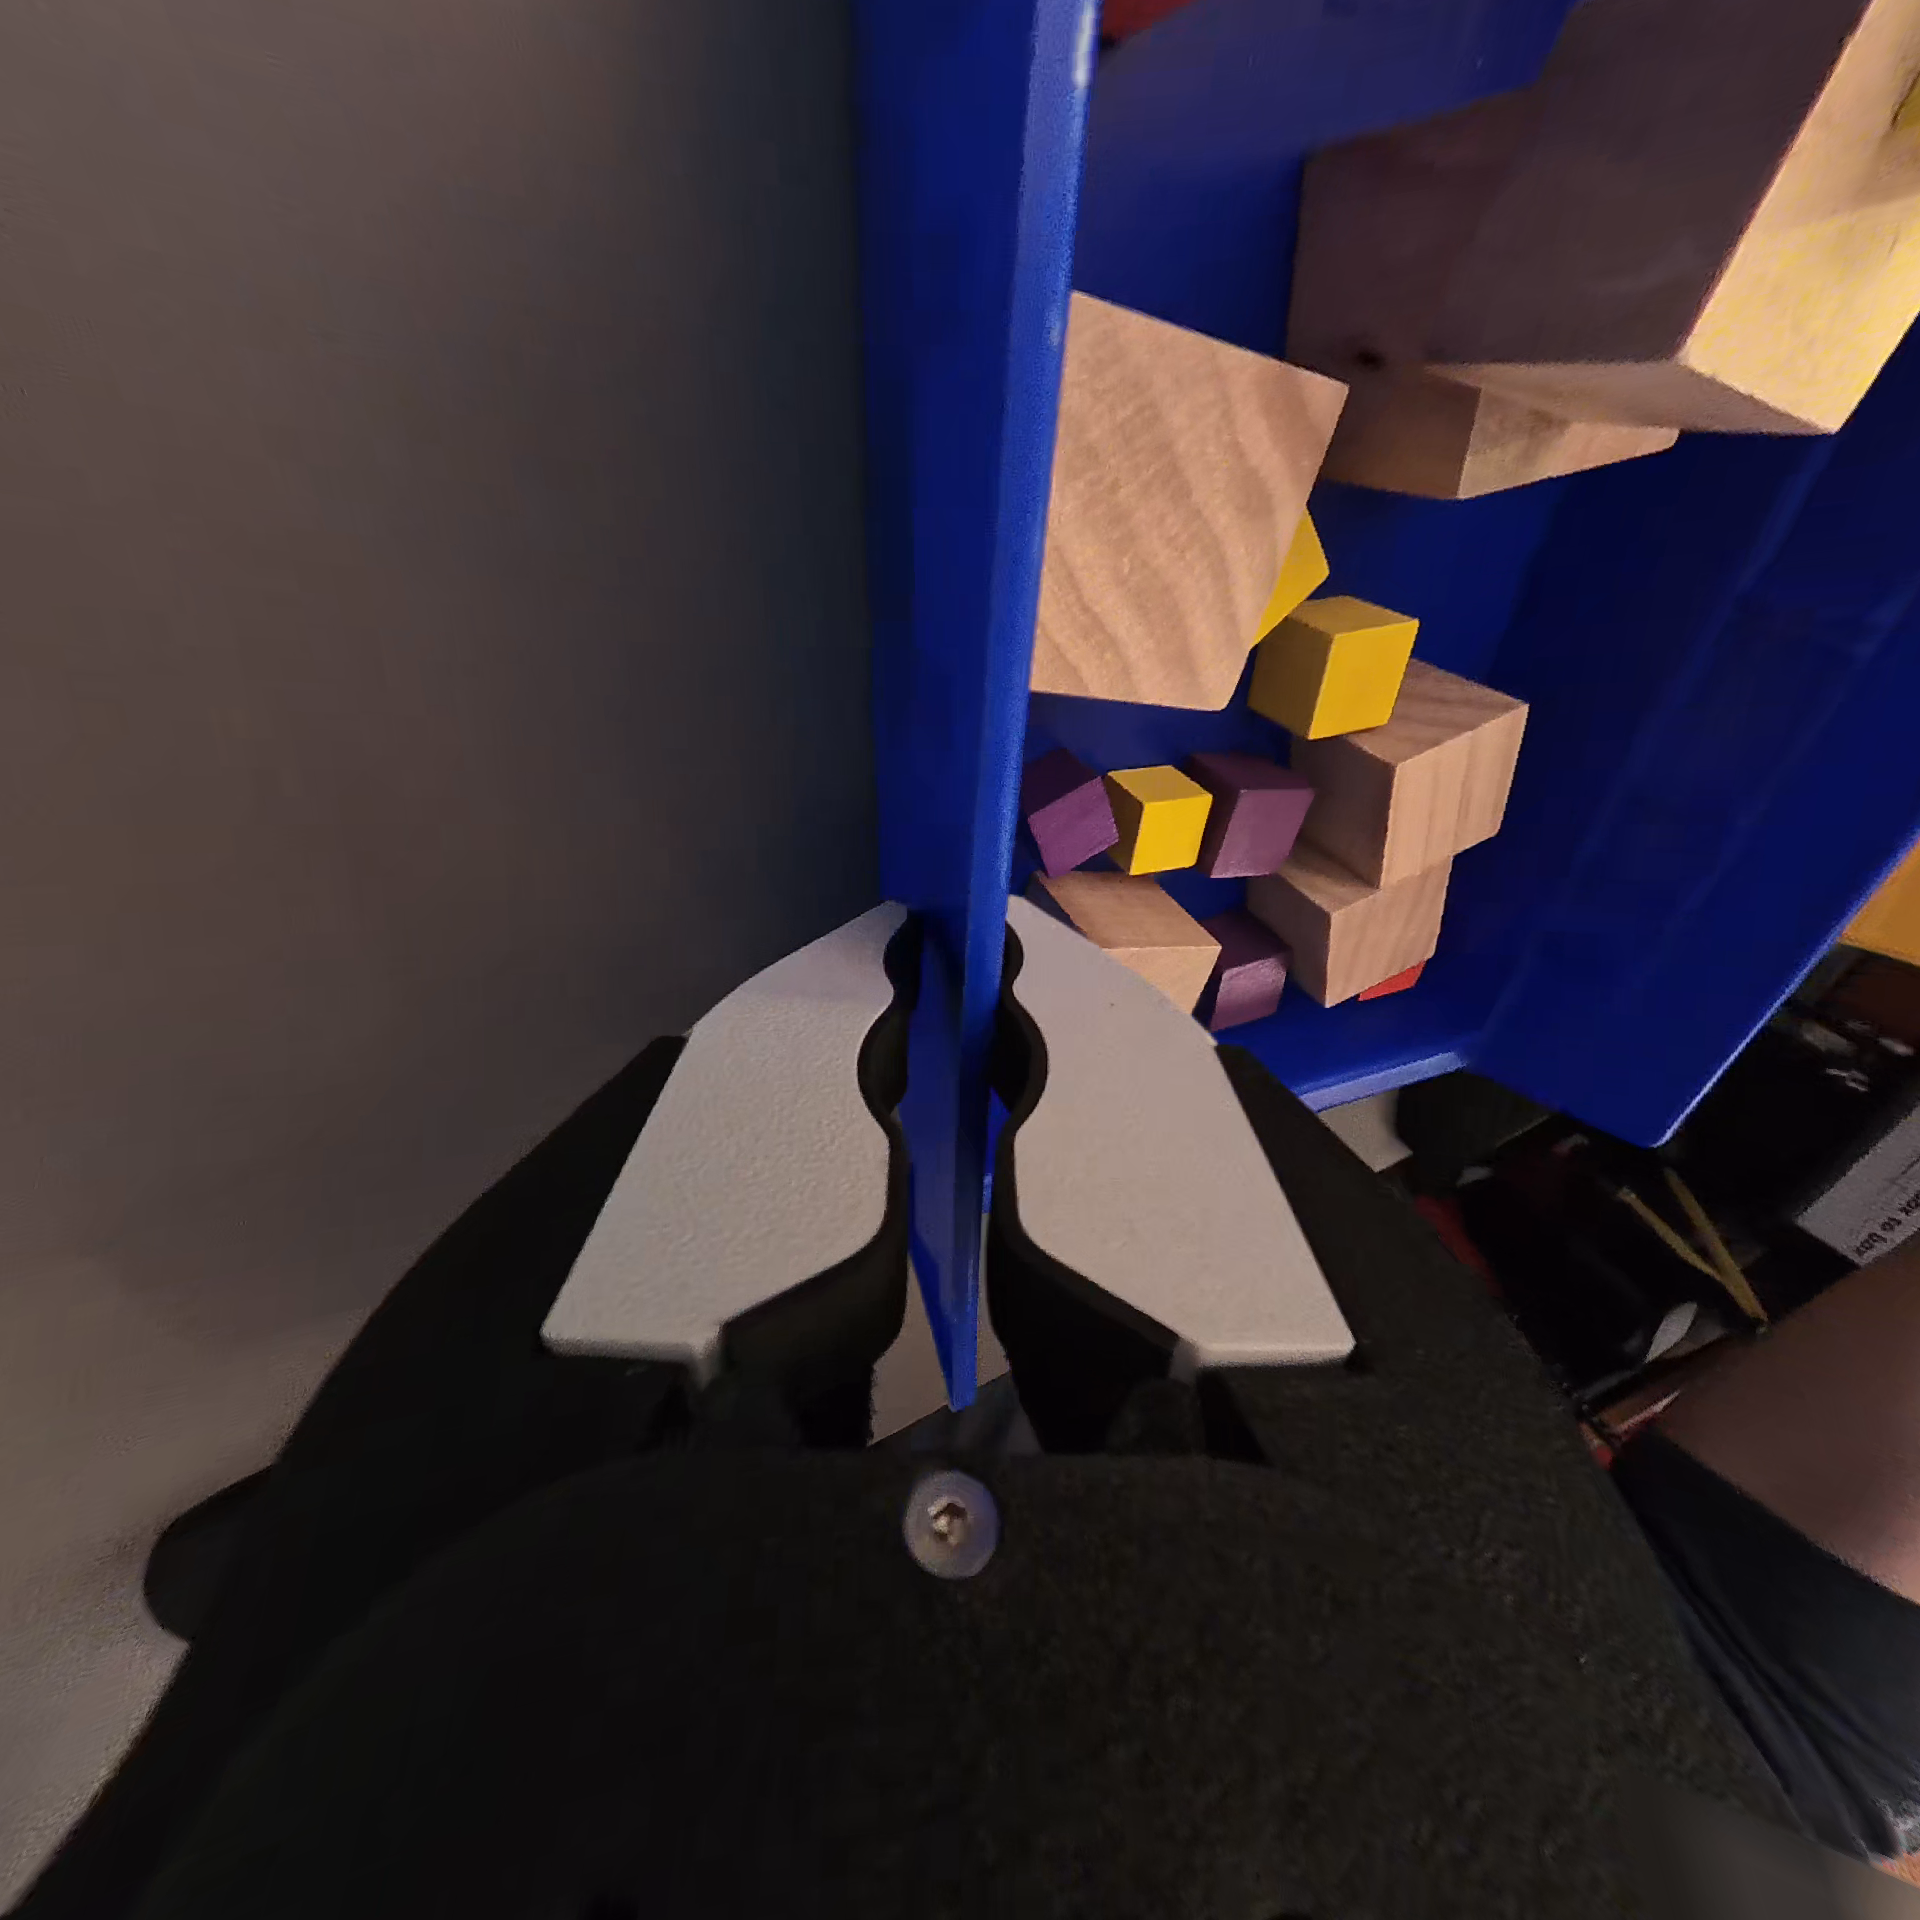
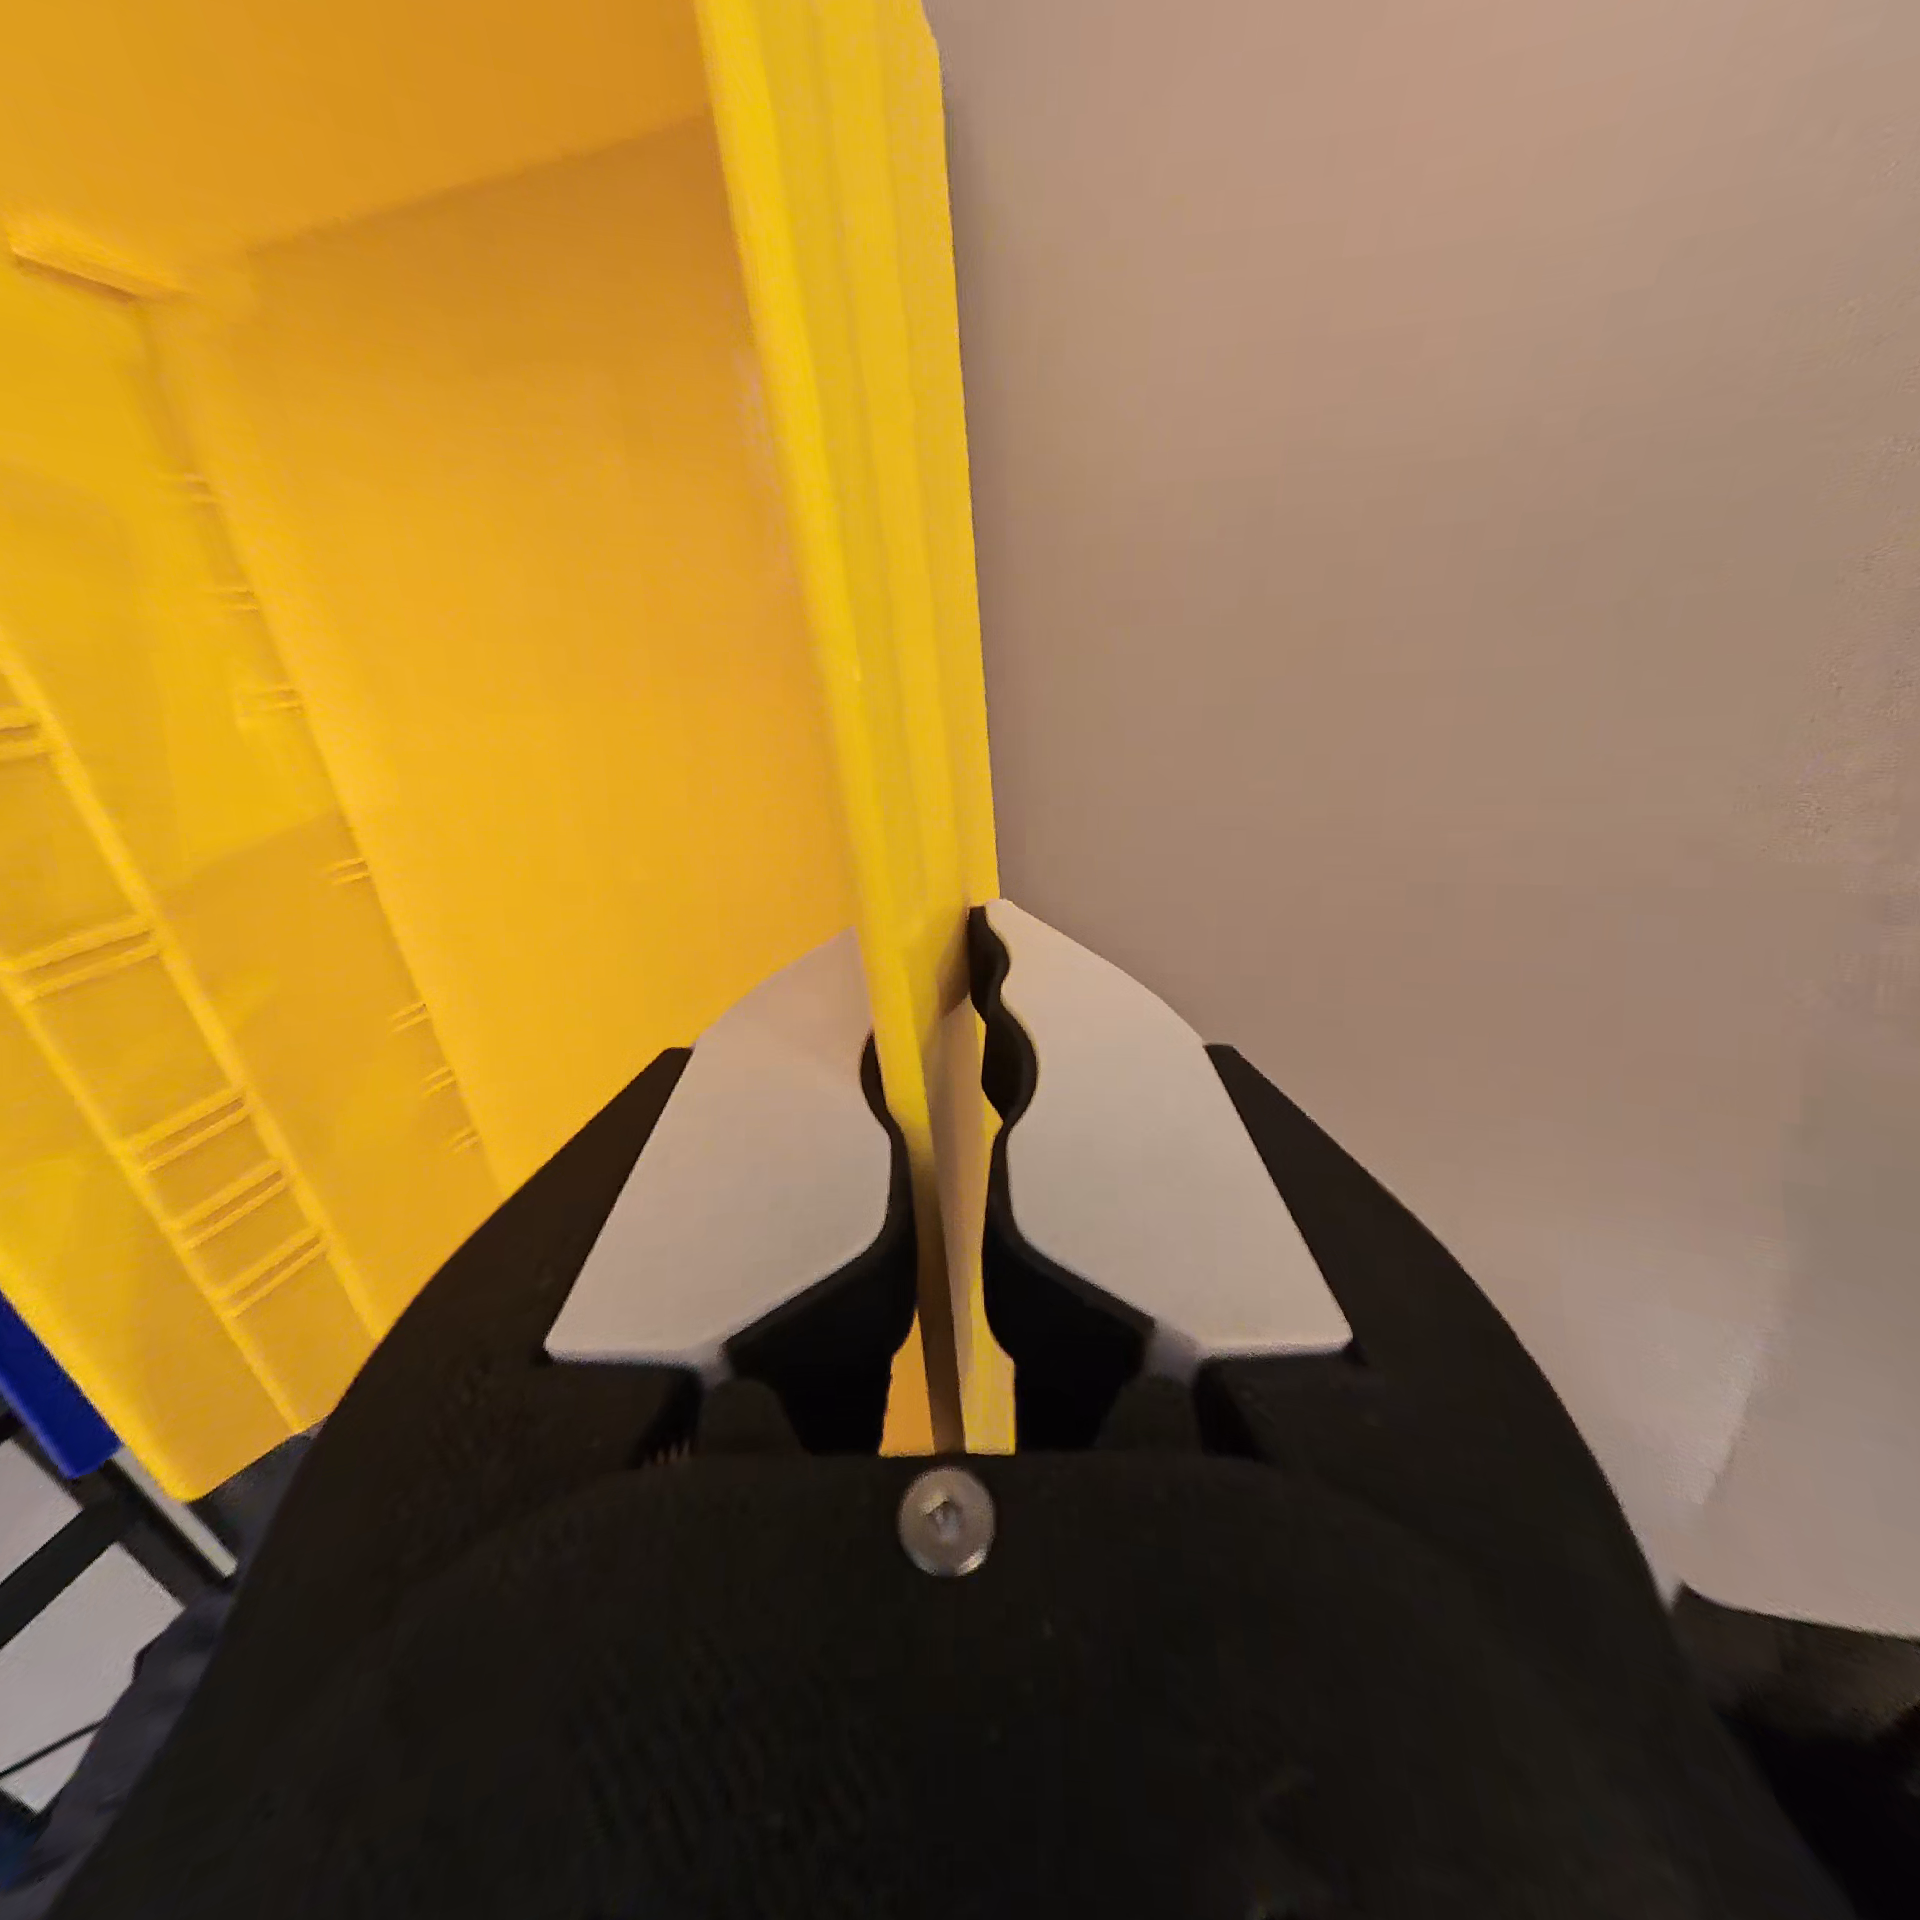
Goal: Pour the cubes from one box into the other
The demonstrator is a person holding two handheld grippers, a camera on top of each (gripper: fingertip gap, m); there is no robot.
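Black gripper (image 1: 954, 1039) bodies, white fingers (image 1: 748, 1164), wavy black pads, silver screw (image 1: 951, 1524).

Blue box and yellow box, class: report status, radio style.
Left gripper shut on blue box wall. Right gripper shut on yellow box wall. Cubes in blue box; yellow looks empty. Nothing seen blocking.

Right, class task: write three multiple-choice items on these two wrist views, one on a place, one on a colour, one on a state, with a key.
1. Where are the cubes?
A. in the blue box
B. in the yellow box
C. on the floor

2. What colours are the small painted cubes beside the plain wooden ones?
A. green and white
B. yellow, purple and red
C. black only

3. How is the left claw?
A. wide open
B. shut on the blue box's wall
C. out of view

Key: A, cubes lie inside blue walls; B, those paints show; B, both fingers pinch the wall.
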